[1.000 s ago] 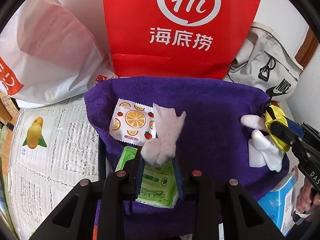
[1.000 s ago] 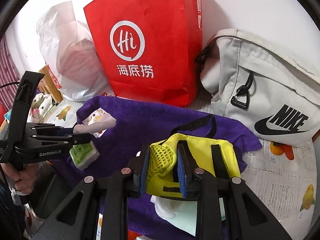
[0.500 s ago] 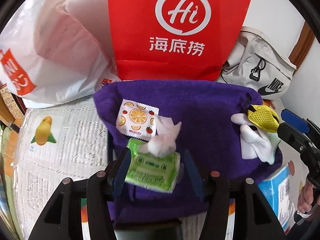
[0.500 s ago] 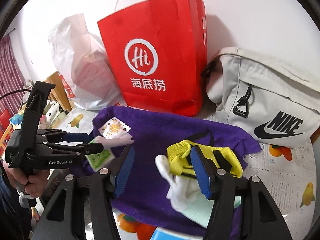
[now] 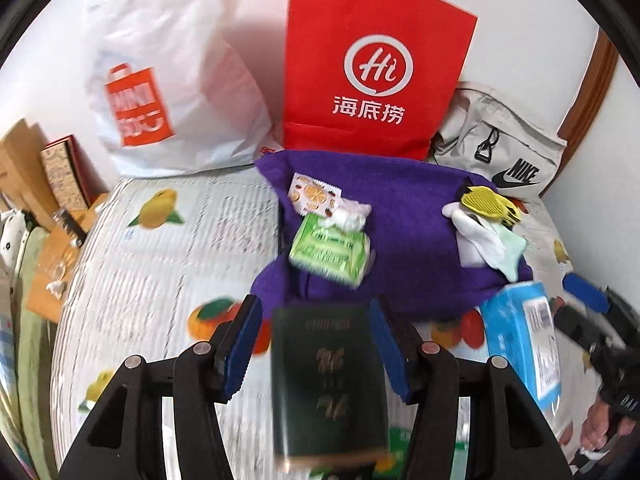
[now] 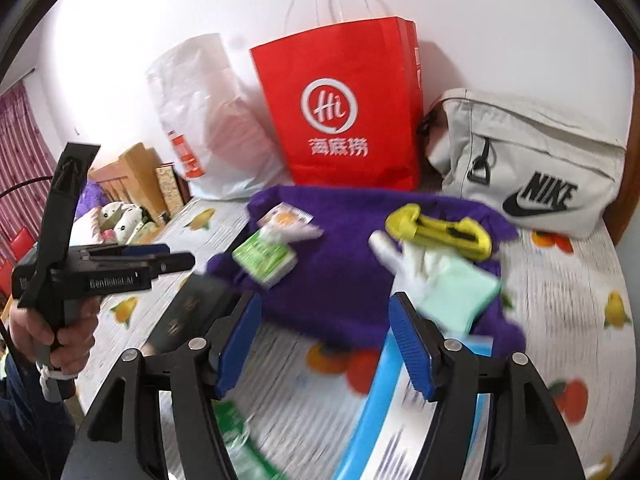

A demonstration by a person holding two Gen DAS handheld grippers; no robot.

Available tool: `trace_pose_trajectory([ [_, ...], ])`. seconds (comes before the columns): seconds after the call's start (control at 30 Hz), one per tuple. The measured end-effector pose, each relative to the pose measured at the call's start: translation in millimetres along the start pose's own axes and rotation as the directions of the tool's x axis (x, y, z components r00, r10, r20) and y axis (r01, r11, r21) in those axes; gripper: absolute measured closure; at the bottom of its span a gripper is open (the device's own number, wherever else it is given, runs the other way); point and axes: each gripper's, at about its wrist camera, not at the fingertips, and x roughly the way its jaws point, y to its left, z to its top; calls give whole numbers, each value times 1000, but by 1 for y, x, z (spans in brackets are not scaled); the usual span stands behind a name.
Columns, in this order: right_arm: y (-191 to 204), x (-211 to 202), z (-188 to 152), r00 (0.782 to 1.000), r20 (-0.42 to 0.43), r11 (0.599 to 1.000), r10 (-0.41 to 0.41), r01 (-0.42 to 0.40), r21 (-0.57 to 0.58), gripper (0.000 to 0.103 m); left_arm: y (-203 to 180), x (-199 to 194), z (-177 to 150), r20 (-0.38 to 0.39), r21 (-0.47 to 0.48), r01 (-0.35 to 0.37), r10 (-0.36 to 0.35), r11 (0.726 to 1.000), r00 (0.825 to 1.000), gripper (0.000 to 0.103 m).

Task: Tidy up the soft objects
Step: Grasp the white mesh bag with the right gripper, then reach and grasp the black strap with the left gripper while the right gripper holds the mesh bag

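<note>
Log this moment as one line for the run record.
left tool: open, empty | right tool: opening, empty | crumpled tissue, yellow mesh pouch: on purple towel

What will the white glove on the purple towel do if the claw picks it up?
The white glove would probably flop: its fingers already lie limp and bent on the purple towel. It looks thin, so likely very light. The yellow mesh pouch rests on it and might slide off.
</note>
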Motion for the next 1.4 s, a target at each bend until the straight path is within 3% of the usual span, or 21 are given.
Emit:
trace_pose_trajectory([
  [0.2, 24, -23, -50, 999, -36, 1000, 20, -20, -3, 29, 11, -25, -36, 10, -37, 10, -9, 999, 1000, 49],
  [0.63, 62, -19, -138, 991, -126, 996, 43, -53, -72, 26, 10, -34, -99, -20, -30, 32, -33, 999, 999, 49],
  [0.9, 92, 13, -170, 982, -187, 982, -9, -27, -189, 22, 21, -28, -132, -53, -44, 28, -30, 999, 998, 49],
  [1.0, 102, 18, -180, 985, -155, 965, -71, 29, -259, 23, 26, -24, -142, -76, -46, 23, -26, 999, 997, 49],
  [1.03, 105, 17, -181, 986, -142, 962, -84, 43, -271, 27, 27, -23, -143, -80, -47, 21, -24, 999, 997, 49],
  [1.1, 104, 15, -180, 989, -128, 966, -78, 43, -255, 51, 28, -22, -145, -83, -50, 20, -24, 999, 996, 49],
  [1.13, 101, 12, -178, 990, -119, 971, -77, 47, -236, 55, 29, -22, -146, -82, -51, 23, -27, 998, 996, 49],
  [1.2, 94, 8, -174, 991, -118, 980, -59, 35, -196, 81, 28, -23, -147, -81, -50, 30, -34, 998, 996, 49],
  [1.23, 89, 4, -172, 993, -114, 986, -43, 23, -166, 88, 27, -22, -148, -80, -47, 36, -40, 998, 996, 49],
  [1.33, 77, -6, -168, 994, -100, 996, 35, -43, -83, 94, 21, -21, -150, -83, -32, 49, -52, 998, 995, 49],
  [1.4, 76, -16, -168, 996, -77, 997, 36, -42, -72, 96, 16, -20, -153, -85, -24, 62, -63, 998, 994, 49],
])
